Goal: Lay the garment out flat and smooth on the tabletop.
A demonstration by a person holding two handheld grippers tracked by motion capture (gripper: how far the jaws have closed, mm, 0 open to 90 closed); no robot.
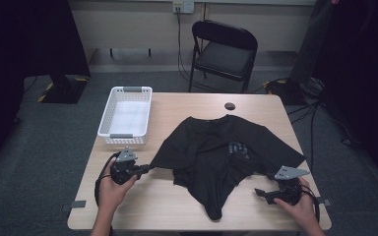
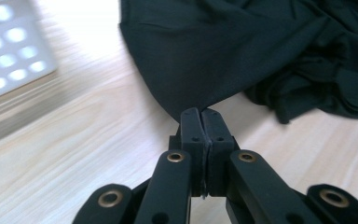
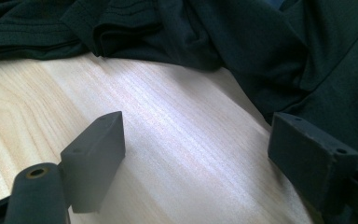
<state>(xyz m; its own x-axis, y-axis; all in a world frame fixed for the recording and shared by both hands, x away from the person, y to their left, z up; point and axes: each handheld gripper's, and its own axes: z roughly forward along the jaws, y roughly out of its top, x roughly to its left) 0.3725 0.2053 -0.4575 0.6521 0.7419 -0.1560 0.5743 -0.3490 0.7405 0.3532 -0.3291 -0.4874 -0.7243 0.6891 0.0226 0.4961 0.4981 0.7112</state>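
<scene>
Wooden table (image 1: 177, 196): left claw (image 1: 147, 168) pinching black shirt (image 1: 216, 147); right claw (image 1: 263, 192) spread, seemingly empty.

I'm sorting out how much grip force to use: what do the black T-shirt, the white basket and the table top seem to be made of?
Black T-shirt: thin, soft matte knit, likely jersey; it drapes and bunches in folds. White basket: apparently rigid moulded plastic, with perforated walls. Table top: pale wood or wood-look laminate, smooth, faintly shiny; grain lines show in both gripper views.
</scene>
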